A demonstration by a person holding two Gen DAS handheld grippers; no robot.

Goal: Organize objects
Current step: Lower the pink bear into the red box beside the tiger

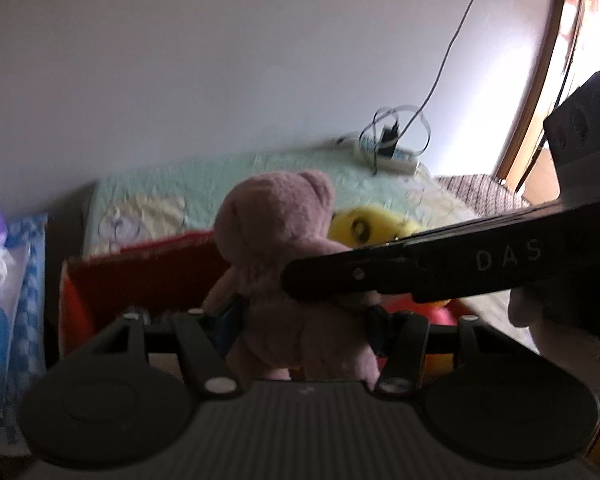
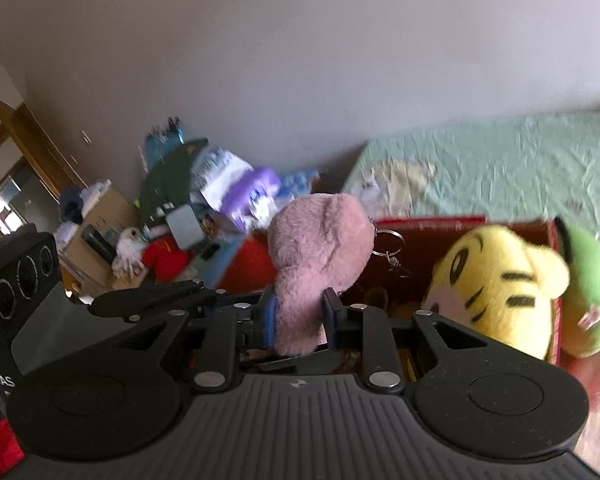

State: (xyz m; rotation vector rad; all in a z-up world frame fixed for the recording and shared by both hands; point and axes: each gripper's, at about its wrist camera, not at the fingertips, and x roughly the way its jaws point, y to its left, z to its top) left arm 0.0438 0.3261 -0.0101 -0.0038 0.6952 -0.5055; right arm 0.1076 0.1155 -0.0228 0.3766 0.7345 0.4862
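A pink plush bear (image 1: 284, 240) hangs upright in front of an open red box (image 1: 140, 276). My left gripper (image 1: 304, 316) is shut on its body. My right gripper (image 1: 340, 272) reaches in from the right across the bear's arm. In the right wrist view, my right gripper (image 2: 300, 316) is shut on a part of the pink bear (image 2: 320, 256), which carries a metal keyring (image 2: 388, 244). The left gripper (image 2: 140, 300) shows at the left. A yellow striped tiger plush (image 2: 496, 284) lies at the red box (image 2: 432, 240), with a green plush (image 2: 584, 280) beside it.
A bed with a mint green quilt (image 1: 220, 184) runs behind the box along the white wall. A power strip with tangled cables (image 1: 392, 156) lies at its far end. A pile of boxes, bags and toys (image 2: 180, 220) stands left of the bed. A wooden door frame (image 1: 548, 80) is at the right.
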